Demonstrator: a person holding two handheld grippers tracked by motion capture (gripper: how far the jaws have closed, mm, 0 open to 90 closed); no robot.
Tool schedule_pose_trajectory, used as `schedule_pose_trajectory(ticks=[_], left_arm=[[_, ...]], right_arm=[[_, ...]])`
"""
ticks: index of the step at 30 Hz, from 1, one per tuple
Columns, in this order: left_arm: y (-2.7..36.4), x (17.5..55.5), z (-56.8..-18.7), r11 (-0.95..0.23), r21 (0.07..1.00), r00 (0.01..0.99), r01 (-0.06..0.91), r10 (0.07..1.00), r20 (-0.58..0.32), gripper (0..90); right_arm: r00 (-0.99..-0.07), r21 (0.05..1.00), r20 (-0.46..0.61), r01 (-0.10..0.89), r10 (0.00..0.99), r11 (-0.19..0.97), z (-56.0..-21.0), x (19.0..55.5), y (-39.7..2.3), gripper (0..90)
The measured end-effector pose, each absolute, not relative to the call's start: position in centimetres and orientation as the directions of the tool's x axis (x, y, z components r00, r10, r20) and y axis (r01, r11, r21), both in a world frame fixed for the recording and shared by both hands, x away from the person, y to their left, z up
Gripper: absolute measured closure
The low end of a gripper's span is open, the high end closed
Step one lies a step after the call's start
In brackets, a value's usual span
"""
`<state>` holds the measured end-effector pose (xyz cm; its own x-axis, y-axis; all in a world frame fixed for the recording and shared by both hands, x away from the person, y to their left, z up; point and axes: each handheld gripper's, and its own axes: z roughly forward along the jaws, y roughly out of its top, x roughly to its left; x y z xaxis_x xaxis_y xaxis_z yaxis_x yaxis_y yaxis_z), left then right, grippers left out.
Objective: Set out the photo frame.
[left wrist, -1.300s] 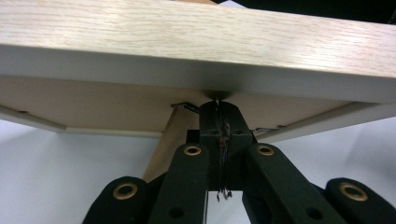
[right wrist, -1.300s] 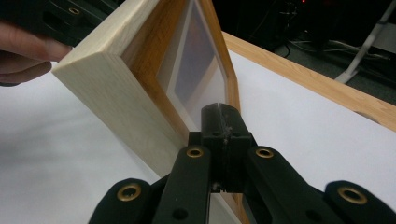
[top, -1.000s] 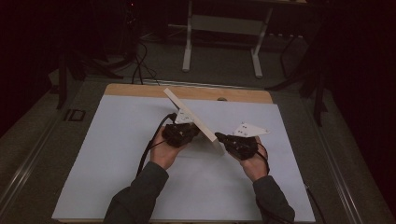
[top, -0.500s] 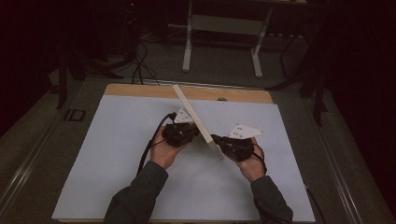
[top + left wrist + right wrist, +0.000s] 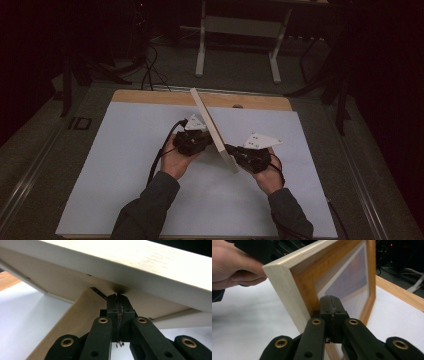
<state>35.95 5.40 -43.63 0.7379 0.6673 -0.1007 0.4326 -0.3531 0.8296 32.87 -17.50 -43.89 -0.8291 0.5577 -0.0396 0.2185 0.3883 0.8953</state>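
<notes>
Wooden frame (image 5: 212, 131) between both closed claws

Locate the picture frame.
In the high view the frame stands on edge mid-table on the white sheet, between the left gripper and the right gripper.

High view: fixed above the near side, looks forward and down over the whole white table (image 5: 125, 165), floor at frame top. Both gripper views ride low and very close, looking along closed black jaws at the picture frame (image 5: 294, 287), which all three views share.
</notes>
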Motion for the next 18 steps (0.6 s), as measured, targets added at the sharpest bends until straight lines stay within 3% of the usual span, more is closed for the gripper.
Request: schedule_pose_trajectory(ticks=[18], left_arm=[[5.89, 36.57, -43.86, -0.324, 0.836, 0.739, 0.443, 0.659, -0.136, 90.0]], right_arm=[[-0.844, 0.891, -0.046, 0.208, 0.534, 0.405, -43.70, 32.89, -16.68, 89.9]])
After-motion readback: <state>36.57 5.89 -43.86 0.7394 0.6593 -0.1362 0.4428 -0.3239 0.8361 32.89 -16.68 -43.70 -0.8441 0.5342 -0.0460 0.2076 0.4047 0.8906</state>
